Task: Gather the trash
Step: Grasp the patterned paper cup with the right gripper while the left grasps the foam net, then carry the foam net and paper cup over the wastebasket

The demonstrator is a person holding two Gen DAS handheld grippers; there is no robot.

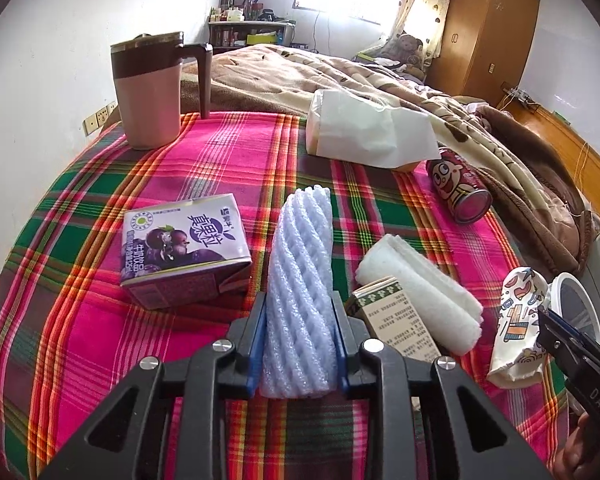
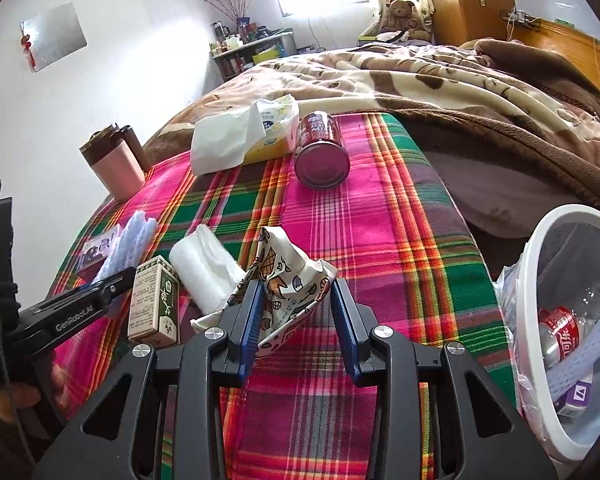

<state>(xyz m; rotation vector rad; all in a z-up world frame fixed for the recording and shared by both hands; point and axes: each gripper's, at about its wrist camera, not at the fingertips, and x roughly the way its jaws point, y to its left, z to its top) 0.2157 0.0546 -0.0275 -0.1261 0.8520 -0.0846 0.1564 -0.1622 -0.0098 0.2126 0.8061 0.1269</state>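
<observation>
Left wrist view: left gripper pinches a white foam sleeve mid-blanket. Right gripper fingers close around a crumpled printed paper cup near the blanket's right edge, beside a white bin.

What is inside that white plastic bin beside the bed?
The white plastic bin holds a clear bottle with a red label, white foam netting and a purple carton; deeper contents stay hidden.

Readable: 真果粒 on purple milk carton near the bed's left edge; "GenRobot.AI" on left gripper; "DAS" on right gripper; 可乐 on bottle inside bin.
</observation>
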